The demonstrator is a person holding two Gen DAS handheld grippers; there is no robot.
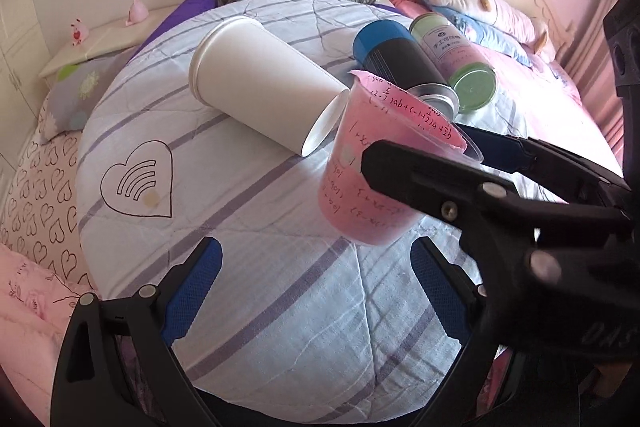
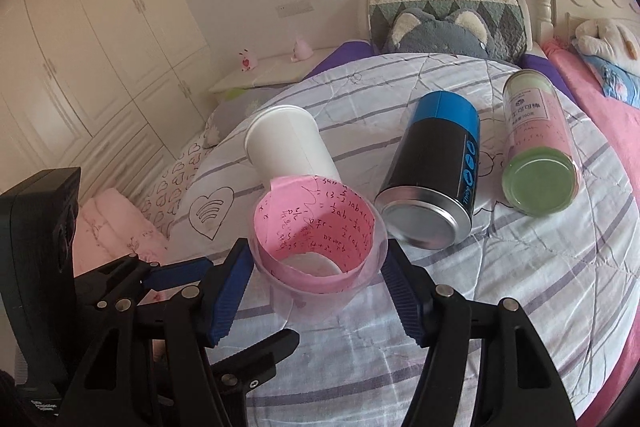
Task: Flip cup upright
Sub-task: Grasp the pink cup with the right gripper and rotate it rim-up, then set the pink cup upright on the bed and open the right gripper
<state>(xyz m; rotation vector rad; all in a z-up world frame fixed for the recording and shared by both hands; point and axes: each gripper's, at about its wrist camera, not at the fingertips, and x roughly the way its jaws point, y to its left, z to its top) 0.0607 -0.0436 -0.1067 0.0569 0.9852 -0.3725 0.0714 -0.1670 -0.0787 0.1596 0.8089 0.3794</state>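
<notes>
A clear plastic cup [image 1: 372, 167] lined with pink paper covered in handwritten maths stands mouth-up, a little tilted, over the striped quilt; it shows from above in the right wrist view [image 2: 316, 251]. My right gripper [image 2: 318, 275] is shut on the cup, one blue pad on each side; its black fingers [image 1: 420, 179] reach in from the right in the left wrist view. My left gripper [image 1: 316, 291] is open and empty, just below the cup and apart from it.
A white paper cup [image 1: 264, 83] lies on its side behind the pink cup. A blue-and-black can [image 2: 432, 183] and a green-lidded can [image 2: 536, 147] lie to the right. The striped quilt [image 1: 260, 267] covers a round mound. Pillows and plush toys sit at the bed's head.
</notes>
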